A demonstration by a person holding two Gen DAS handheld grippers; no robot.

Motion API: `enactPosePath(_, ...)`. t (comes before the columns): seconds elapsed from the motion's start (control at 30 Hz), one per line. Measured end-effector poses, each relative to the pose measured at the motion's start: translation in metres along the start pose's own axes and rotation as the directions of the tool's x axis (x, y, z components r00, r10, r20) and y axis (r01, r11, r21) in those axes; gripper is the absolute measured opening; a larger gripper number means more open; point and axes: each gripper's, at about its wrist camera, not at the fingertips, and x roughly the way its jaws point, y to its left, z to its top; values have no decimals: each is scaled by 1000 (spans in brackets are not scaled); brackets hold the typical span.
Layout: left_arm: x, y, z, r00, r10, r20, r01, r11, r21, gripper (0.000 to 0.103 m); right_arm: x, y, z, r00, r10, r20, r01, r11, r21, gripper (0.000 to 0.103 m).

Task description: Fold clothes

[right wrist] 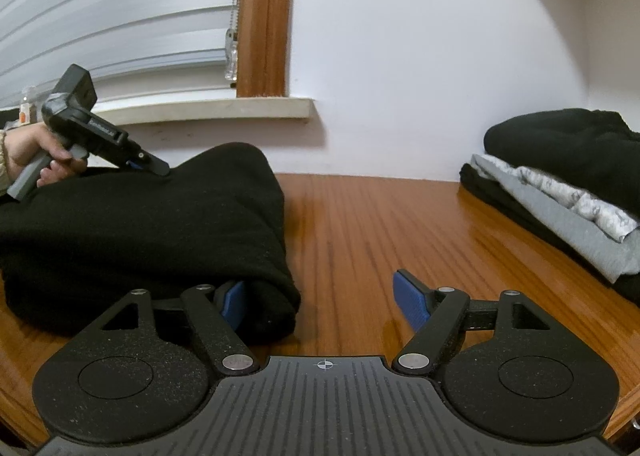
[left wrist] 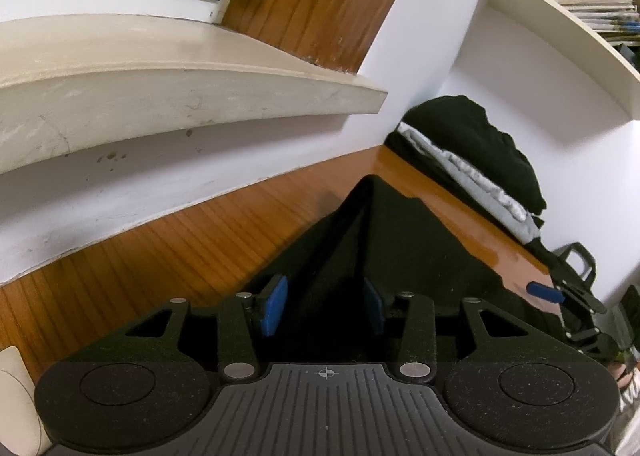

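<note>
Right wrist view: the folded black garment (right wrist: pixel 140 232) lies on the wooden table (right wrist: pixel 380 224). The right gripper (right wrist: pixel 324 298) sits spread wide at its near corner, one pad tucked against the cloth. The left gripper (right wrist: pixel 158 170), gripped by a hand (right wrist: pixel 28 152), tilts down onto the garment's top, jaws parted. A stack of folded clothes (right wrist: pixel 560 184) sits well apart by the wall.

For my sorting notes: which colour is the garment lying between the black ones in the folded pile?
Light grey folded garment with a pale mottled pattern; right wrist view shows it best.
</note>
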Motion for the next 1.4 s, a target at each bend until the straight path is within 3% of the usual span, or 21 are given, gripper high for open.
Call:
enactPosePath(0.47,2,-6,0,1000,28,-6,-28,999,24,45,-2,1,2,1000,-12,1,12,1000,-5,73)
enactPosePath(0.57,1,-6,0,999,32,-2,-32,999,28,55,-3,7,3,999,-39,11,40,998,-41,74)
enactPosePath(0.73,-1,-5,0,999,37,8,-37,999,20,55,-5,19,3,995,-89,33,92,990,-108,77)
enactPosePath(0.83,-2,-2,1,999,41,20,-41,999,-1,53,-11,26,7,996,-70,62,78,988,-133,74)
enactPosePath(1.0,-1,-4,1,999,38,13,-38,999,19,43,-16,43,21,997,28,76,-13,981,-195,53)
enactPosePath(1.03,-1,-6,0,999,34,12,-34,999,28,30,-15,45,24,996,50,71,-35,978,-204,51)
enactPosePath(1.07,-1,-7,0,999,31,11,-31,999,39,24,-14,47,27,995,72,66,-57,975,-213,37)
enactPosePath(1.1,-1,-9,0,999,35,11,-36,998,52,10,-14,48,29,995,84,57,-70,974,-214,7)
enactPosePath(1.13,-4,-12,0,998,47,28,-49,997,66,8,-15,47,31,995,91,48,-79,974,-211,3)
enactPosePath(1.27,-28,-23,7,985,84,148,-97,992,78,5,-21,49,29,997,75,-2,-73,964,-255,2)
enactPosePath(1.4,-40,-17,15,981,79,175,-88,995,41,2,-22,52,15,996,78,-54,-90,954,-285,2)
